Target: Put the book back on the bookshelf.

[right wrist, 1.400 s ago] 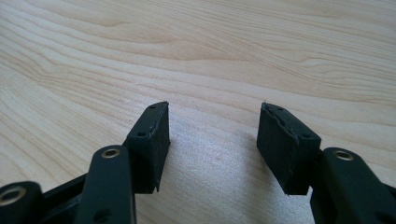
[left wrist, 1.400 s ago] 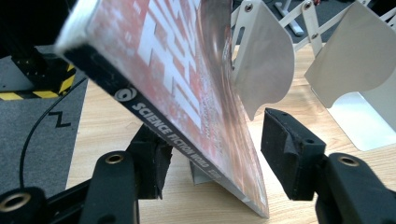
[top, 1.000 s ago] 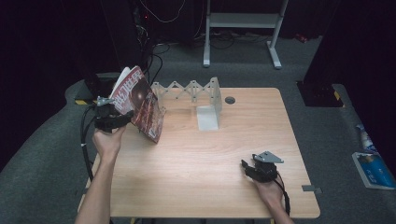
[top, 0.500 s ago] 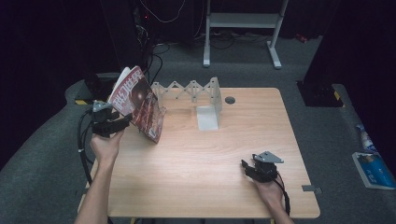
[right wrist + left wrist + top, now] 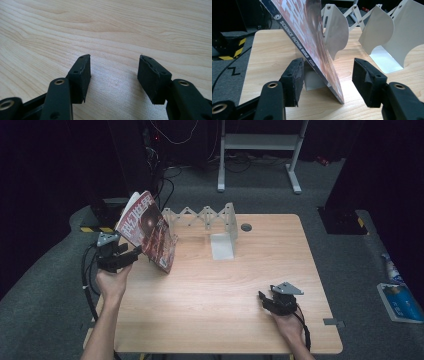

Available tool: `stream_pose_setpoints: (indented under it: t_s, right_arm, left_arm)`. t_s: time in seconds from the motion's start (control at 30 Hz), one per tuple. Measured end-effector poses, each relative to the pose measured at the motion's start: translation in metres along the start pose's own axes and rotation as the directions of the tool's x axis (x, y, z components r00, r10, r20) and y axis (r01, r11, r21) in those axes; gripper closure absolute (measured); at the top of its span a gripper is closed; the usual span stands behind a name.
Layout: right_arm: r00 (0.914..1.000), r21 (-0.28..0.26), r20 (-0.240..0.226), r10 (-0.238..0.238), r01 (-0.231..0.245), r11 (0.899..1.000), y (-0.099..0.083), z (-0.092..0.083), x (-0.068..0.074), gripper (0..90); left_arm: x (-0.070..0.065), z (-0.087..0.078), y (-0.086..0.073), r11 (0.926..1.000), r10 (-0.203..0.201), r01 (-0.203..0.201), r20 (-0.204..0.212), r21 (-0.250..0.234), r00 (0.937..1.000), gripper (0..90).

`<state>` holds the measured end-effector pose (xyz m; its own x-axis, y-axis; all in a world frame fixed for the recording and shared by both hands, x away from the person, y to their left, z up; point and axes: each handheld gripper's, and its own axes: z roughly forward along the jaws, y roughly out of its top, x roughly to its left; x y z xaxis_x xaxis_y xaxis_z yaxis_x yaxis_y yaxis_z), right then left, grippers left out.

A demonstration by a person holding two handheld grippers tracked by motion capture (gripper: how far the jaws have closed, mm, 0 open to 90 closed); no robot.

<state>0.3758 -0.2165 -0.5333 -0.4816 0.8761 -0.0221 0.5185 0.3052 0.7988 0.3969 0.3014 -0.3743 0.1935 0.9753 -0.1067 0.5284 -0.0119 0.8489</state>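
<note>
A magazine (image 5: 147, 230) with a red-brown cover stands tilted at the table's far left. In the left gripper view the magazine (image 5: 312, 37) has its lower corner on the wood and leans back against the first plate of a folding metal book rack (image 5: 337, 32). My left gripper (image 5: 131, 256) is open just in front of it. The magazine's lower edge runs between the jaws of the left gripper (image 5: 327, 67), with a gap to each pad. My right gripper (image 5: 265, 301) rests open at the near right, and the right gripper (image 5: 113, 67) holds nothing above bare wood.
The grey accordion rack (image 5: 200, 215) stretches along the far edge of the wooden table (image 5: 225, 290) and ends in a white L-shaped plate (image 5: 222, 245). A round cable hole (image 5: 246, 227) sits behind it. Dark carpet, cables and a stand lie beyond.
My left hand has drawn back a little toward the near edge. The magazine keeps its lean, and the right hand has stayed still.
</note>
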Motion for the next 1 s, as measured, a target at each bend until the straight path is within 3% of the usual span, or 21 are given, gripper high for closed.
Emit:
stream_pose_setpoints:
  t_s: [1.0]
  right_arm:
    - [1.0,0.0,-0.001,-0.001,0.001,1.0,0.0,0.0,0.0,44.3]
  left_arm:
    - [-0.014,-0.011,-0.019,0.9997,-0.007,0.009,0.079,-0.024,0.9969,41.8]
